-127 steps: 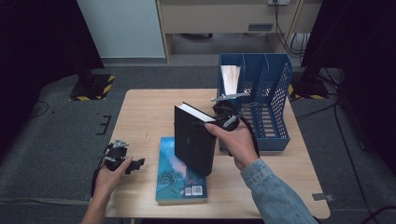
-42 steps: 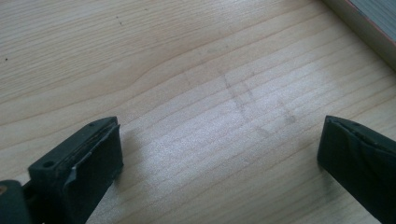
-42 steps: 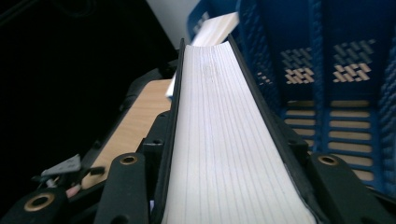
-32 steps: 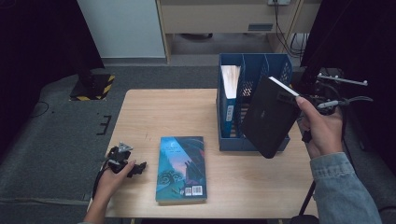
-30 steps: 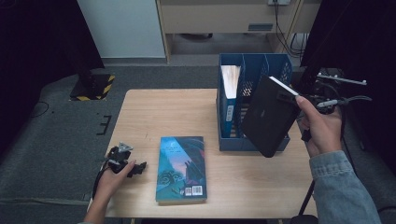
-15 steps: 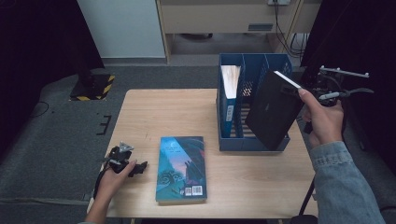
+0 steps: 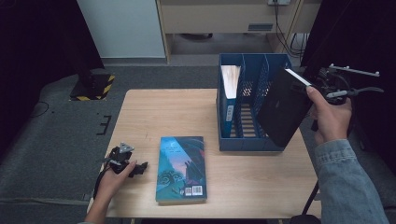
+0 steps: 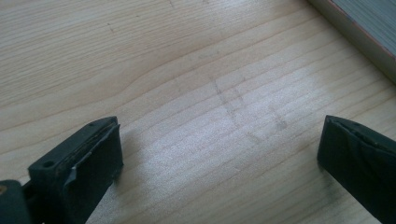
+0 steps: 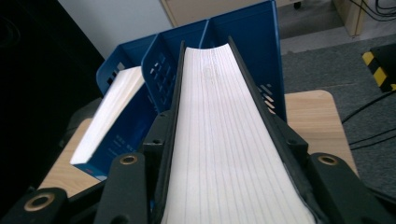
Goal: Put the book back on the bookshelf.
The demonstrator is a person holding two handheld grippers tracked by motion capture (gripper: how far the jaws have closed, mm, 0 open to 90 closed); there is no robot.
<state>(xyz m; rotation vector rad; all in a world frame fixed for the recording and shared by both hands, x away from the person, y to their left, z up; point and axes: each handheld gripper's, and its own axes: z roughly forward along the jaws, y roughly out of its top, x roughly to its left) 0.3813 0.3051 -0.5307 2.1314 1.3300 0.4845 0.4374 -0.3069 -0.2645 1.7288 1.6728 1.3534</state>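
The left gripper (image 7: 125, 161) rests on the wooden table (image 7: 154, 116), jaws apart. A teal book (image 7: 181, 168) lies nearby. The right gripper (image 7: 327, 86) clamps a black book (image 7: 282, 109), tilted above the blue file rack (image 7: 247, 140).

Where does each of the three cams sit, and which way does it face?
High view: above the person's side, looking forward and down at the table; shows both forearms, left gripper, right gripper.
Left gripper view: on the left gripper, looking down past open jaws at bare wood.
Right gripper view: on the right gripper, looking along jaws clamped on the black book toward the blue file rack.
Shared: high and right gripper views both show the rack and black book.
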